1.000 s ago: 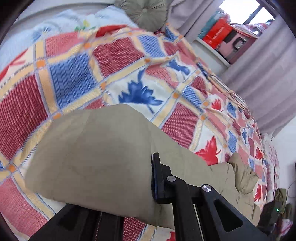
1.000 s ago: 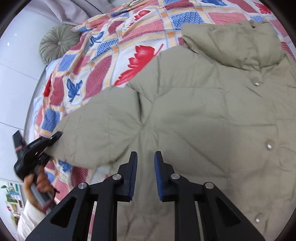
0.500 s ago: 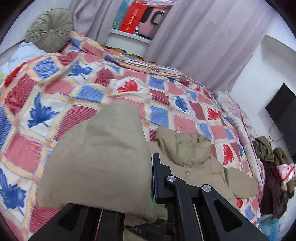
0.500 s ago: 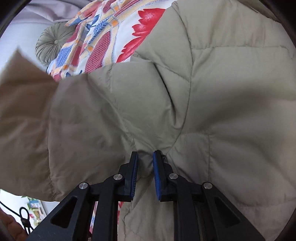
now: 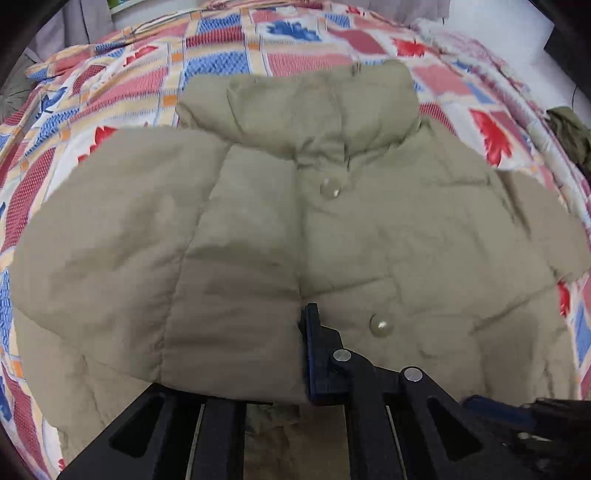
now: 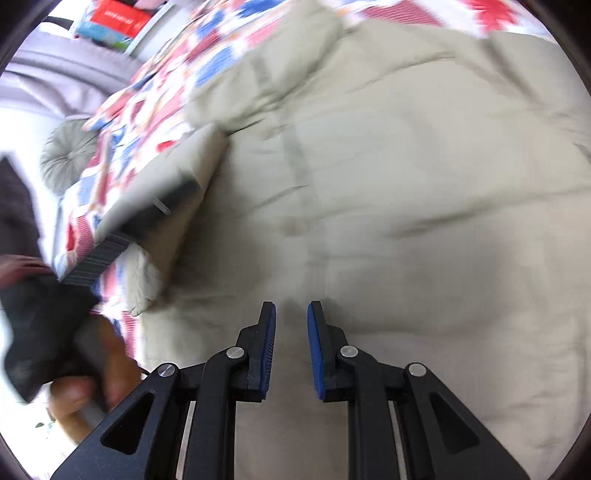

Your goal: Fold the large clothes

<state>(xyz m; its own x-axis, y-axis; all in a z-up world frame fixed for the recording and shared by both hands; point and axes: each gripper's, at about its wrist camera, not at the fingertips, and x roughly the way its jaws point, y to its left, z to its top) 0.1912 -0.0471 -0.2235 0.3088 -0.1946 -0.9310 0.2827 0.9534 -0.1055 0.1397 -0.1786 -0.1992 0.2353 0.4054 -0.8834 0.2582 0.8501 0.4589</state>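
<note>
A beige puffer jacket [image 5: 369, 229] lies front up on the bed, collar at the far side, snap buttons down the middle. My left gripper [image 5: 295, 350] is shut on the jacket's sleeve cuff [image 5: 229, 332] and holds the sleeve folded across the jacket's front; only its right finger shows, the left one is under the fabric. In the right wrist view the jacket [image 6: 406, 184] fills the frame. My right gripper [image 6: 291, 321] is open and empty just above the jacket's middle. The left gripper [image 6: 122, 236] shows there at the left, holding the sleeve.
The bed is covered by a patchwork quilt [image 5: 129, 74] with red and blue leaves. A round grey-green cushion [image 6: 66, 155] lies at the head. Curtains and a windowsill with a red box [image 6: 118, 18] stand beyond. Dark clothes [image 5: 569, 133] lie at the right.
My left gripper has carried the sleeve from out on the quilt over onto the jacket's front. My right gripper has let go of the jacket fabric and opened.
</note>
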